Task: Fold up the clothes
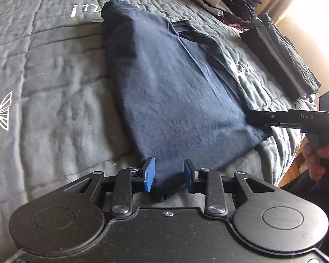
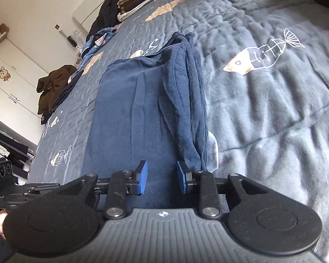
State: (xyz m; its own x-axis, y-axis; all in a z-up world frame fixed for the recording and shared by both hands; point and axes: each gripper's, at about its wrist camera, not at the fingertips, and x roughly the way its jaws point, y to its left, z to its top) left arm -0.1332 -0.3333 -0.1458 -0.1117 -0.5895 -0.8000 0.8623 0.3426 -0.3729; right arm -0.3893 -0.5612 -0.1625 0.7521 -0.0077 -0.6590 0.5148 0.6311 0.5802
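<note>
While the navy shirt point(image 1: 175, 100) lies folded on the bed point(image 1: 54, 83) just ahead of my left claw point(image 1: 169, 175), I see both claws, right claw point(image 2: 162, 176) included, spread, pinching nothing.

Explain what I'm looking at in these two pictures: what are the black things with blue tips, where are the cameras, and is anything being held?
Each picture comes from a fisheye camera on a handheld two-finger gripper, looking along its fingers. The black frames with blue pads are the grippers themselves, and a person holds one in each hand. The left wrist view shows the left gripper at the near edge of a partly folded navy garment lying on a grey quilt, with the right gripper entering from the right, its jaws hidden there. The right wrist view shows the right gripper over the same garment. Both pairs of pads stand apart with cloth between them, not pinched, so nothing is held. Stacks of folded clothes lie further back.
</note>
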